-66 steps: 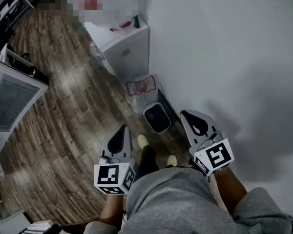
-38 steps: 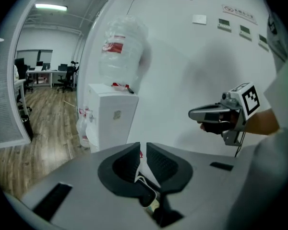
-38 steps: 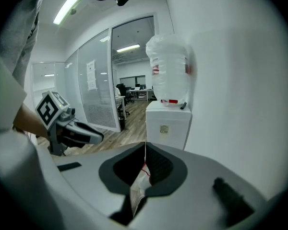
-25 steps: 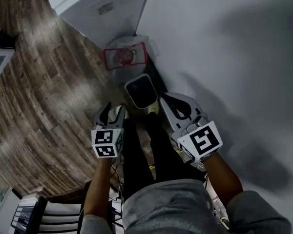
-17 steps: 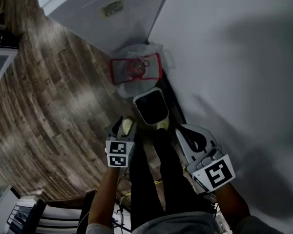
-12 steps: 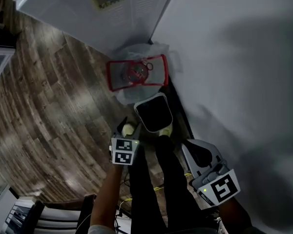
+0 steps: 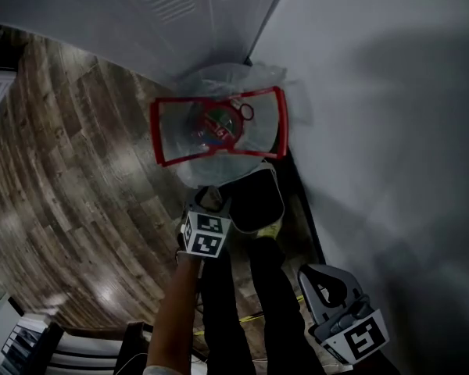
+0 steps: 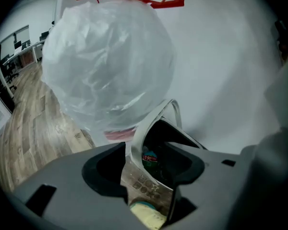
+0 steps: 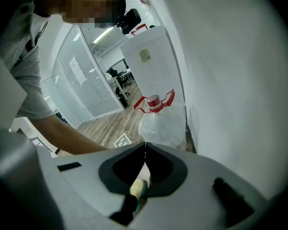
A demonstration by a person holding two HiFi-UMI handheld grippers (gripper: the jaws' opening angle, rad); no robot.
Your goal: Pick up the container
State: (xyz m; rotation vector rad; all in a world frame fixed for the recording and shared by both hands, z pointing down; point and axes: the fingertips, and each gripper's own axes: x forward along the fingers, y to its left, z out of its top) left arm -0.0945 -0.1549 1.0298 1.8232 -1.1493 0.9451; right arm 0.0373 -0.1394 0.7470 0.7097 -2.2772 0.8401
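The container (image 7: 258, 198) is a small dark bin with a pale grey rim, on the floor against the wall. My left gripper (image 7: 211, 201) hangs at its near left rim and points steeply down. In the left gripper view the bin's grey wall (image 8: 141, 181) runs up between the jaws of that gripper (image 8: 151, 150). These jaws have just been opening and stand open on either side of the wall without pressing it. Something with a red label (image 8: 149, 158) lies inside. My right gripper (image 7: 306, 272) hangs low at the right, shut and empty (image 9: 145, 145).
A red-framed bin lined with a clear bag (image 7: 219, 127) (image 8: 108, 61) (image 9: 158, 119) stands just beyond the container. A white cabinet (image 7: 180, 14) is behind it and a white wall (image 7: 391, 131) is on the right. The person's legs and a yellow shoe (image 7: 270, 229) are beside the container.
Both grippers have sunk toward the floor as the person bent down. The left one has gone forward to the container's rim and its jaws have opened. The right one lags behind, lower right.
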